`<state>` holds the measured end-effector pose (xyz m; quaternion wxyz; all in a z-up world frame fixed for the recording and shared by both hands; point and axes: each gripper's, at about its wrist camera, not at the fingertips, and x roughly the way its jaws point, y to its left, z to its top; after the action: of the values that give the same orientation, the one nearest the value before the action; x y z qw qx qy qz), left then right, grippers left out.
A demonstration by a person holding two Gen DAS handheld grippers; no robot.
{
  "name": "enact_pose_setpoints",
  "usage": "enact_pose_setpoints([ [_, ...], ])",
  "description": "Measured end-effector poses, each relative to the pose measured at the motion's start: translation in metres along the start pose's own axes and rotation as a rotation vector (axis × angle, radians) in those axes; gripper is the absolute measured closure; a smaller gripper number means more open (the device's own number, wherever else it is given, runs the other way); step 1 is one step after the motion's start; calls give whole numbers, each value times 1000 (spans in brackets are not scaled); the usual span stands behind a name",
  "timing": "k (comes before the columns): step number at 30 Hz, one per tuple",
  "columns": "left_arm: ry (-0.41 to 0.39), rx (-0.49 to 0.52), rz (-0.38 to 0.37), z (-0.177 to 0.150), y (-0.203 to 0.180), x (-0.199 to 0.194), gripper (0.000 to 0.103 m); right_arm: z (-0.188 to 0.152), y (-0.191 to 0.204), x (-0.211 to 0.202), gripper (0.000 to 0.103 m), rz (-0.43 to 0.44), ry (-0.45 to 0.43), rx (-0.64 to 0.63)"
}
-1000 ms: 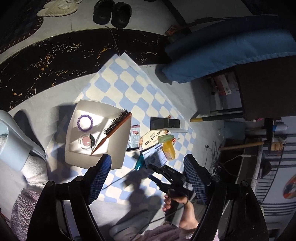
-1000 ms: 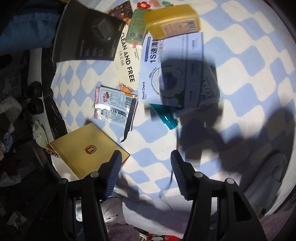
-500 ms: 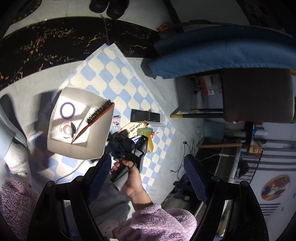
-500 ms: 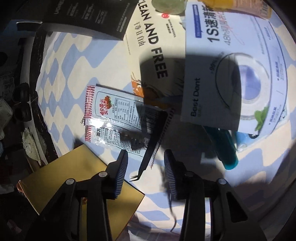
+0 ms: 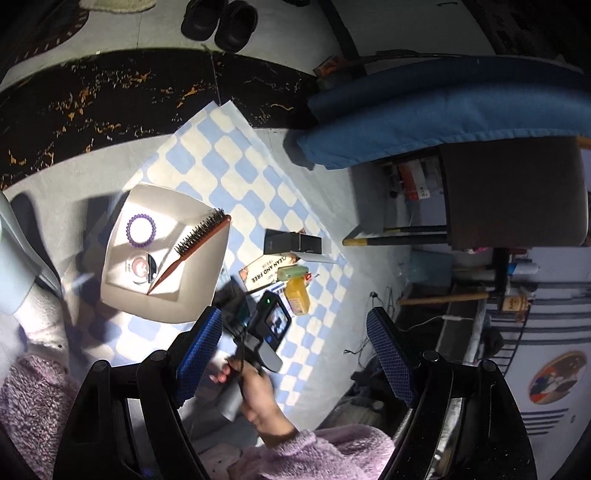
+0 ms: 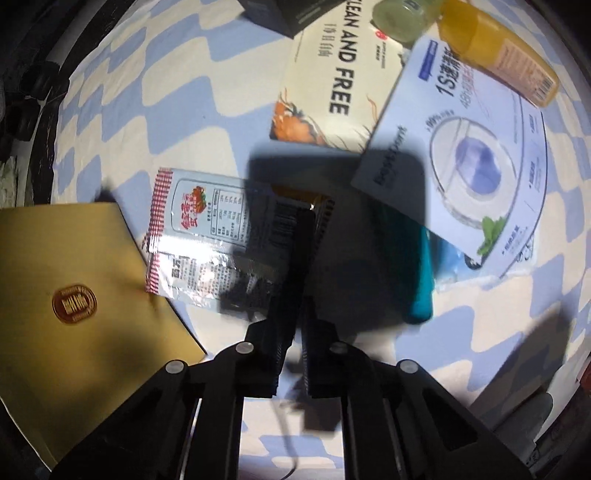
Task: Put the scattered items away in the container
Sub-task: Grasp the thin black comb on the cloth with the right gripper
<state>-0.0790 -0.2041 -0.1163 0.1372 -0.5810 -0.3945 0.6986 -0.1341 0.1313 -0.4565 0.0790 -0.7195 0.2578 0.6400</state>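
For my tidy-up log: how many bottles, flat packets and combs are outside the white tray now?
Bottles: 2 (green bottle, yellow bottle)
Flat packets: 3 (CLEAN AND FREE packet, Best Dent packet, red-and-white sachet)
Combs: 1 (black comb)
Total: 6

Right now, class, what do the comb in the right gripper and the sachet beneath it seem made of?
Comb: likely black plastic, matt, with thin moulded teeth. Sachet: probably foil or plastic film, glossy, with crimped edges and creases catching the light.

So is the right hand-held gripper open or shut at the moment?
Shut. The right hand-held gripper has its fingers closed on the black comb, which lies partly over the snack sachet.
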Motion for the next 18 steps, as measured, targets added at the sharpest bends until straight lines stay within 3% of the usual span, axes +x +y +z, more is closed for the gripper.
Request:
enact_pose_setpoints([
  [4,-7,38,-26,-17,-13,0,24,-17,-21,-18,102,-13,15,-31],
  [9,48,-18,-117,-27,-4,18,24,-31,-44,-62,102,83,6,-10],
  [14,96,68,-61,-31,-7,29,24,-50,-51,-119,102,254,5,19],
  [16,81,74,-47,-31,-8,24,24,-56,-43,-136,102,288,-5,-2],
  [18,69,54,-62,-32,-5,19,24,-55,-35,-138,96,286,-9,-11],
])
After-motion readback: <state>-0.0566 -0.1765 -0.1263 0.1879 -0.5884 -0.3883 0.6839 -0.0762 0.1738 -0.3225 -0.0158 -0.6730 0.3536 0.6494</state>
